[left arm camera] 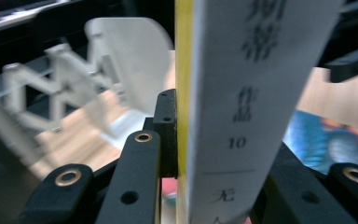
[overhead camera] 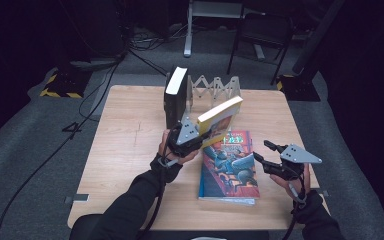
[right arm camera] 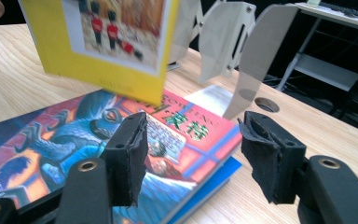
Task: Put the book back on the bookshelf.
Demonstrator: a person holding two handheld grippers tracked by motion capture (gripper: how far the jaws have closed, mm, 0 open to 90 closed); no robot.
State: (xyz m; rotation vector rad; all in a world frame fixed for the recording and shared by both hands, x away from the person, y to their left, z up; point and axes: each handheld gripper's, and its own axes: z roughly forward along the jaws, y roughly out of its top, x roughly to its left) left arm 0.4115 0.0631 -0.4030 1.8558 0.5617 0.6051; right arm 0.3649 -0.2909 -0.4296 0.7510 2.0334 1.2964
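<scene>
My left gripper is shut on a yellow-covered book and holds it tilted above the table, just right of a thick black book that stands upright. In the left gripper view the held book's white spine sits clamped between the jaws of the left gripper. A colourful illustrated book lies flat on the table. My right gripper hovers open at that flat book's right edge. In the right gripper view the right gripper has its jaws apart over the flat book, with the yellow book above.
A white accordion-style book rack stands at the table's far edge, behind the books; it also shows as the rack and the rack. The wooden table has bare room on its left half. Chairs and cables lie beyond.
</scene>
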